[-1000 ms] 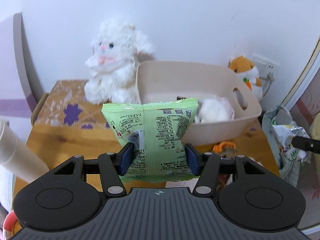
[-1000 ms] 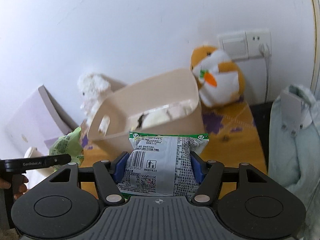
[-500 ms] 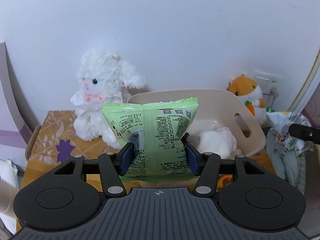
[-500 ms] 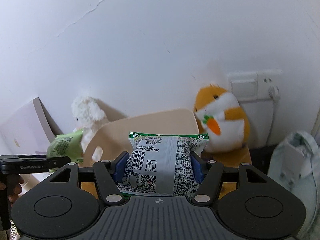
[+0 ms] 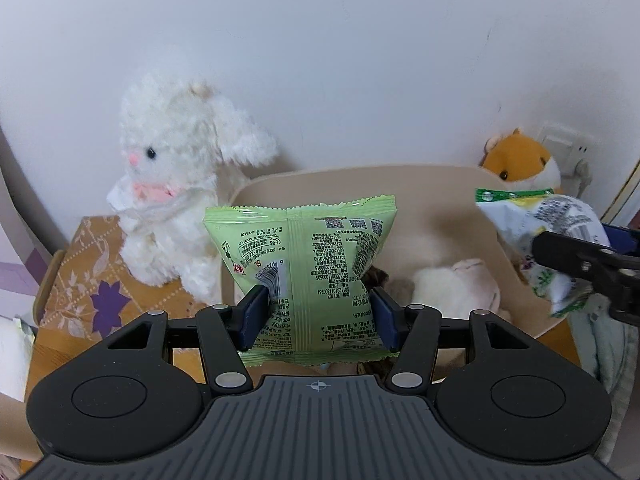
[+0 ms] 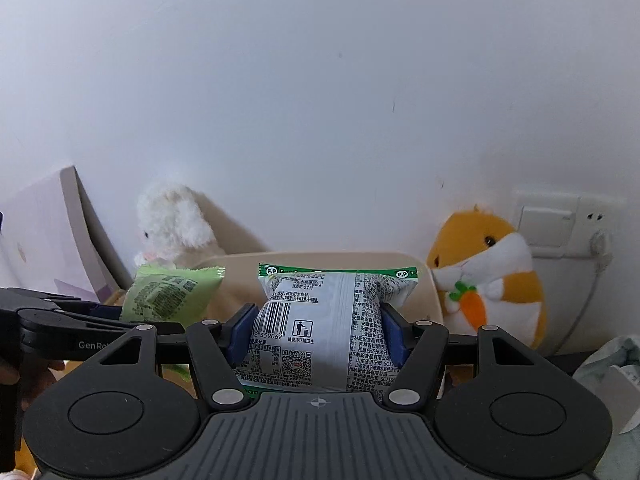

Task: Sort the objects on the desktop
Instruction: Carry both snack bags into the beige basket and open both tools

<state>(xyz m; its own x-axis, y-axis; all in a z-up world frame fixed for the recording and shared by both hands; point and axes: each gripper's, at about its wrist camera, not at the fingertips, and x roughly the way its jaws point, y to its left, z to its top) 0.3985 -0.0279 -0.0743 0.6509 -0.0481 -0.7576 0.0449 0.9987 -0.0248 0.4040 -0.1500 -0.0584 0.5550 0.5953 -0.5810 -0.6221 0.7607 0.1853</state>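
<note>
My left gripper (image 5: 318,314) is shut on a light green snack packet (image 5: 304,276), held upright just in front of a beige bin (image 5: 532,308). My right gripper (image 6: 318,334) is shut on a white snack packet with green trim (image 6: 320,320), held over the bin's (image 6: 236,280) near side. In the left wrist view the white packet (image 5: 536,224) and the right gripper's black frame hang over the bin's right end. The right wrist view shows the green packet (image 6: 168,292) at the left. Inside the bin lie a pale plush (image 5: 460,288) and a dark item.
A white plush rabbit (image 5: 176,200) sits left of the bin on a patterned cloth (image 5: 88,276). An orange hamster plush (image 6: 492,276) with a carrot sits at the bin's right, under a wall socket (image 6: 560,220). Pale cloth (image 6: 612,364) lies far right. A board (image 6: 44,240) leans at left.
Both grippers have moved toward the bin with their packets still held. The white packet now hangs over the bin's right end in the left wrist view, and the right view has levelled out.
</note>
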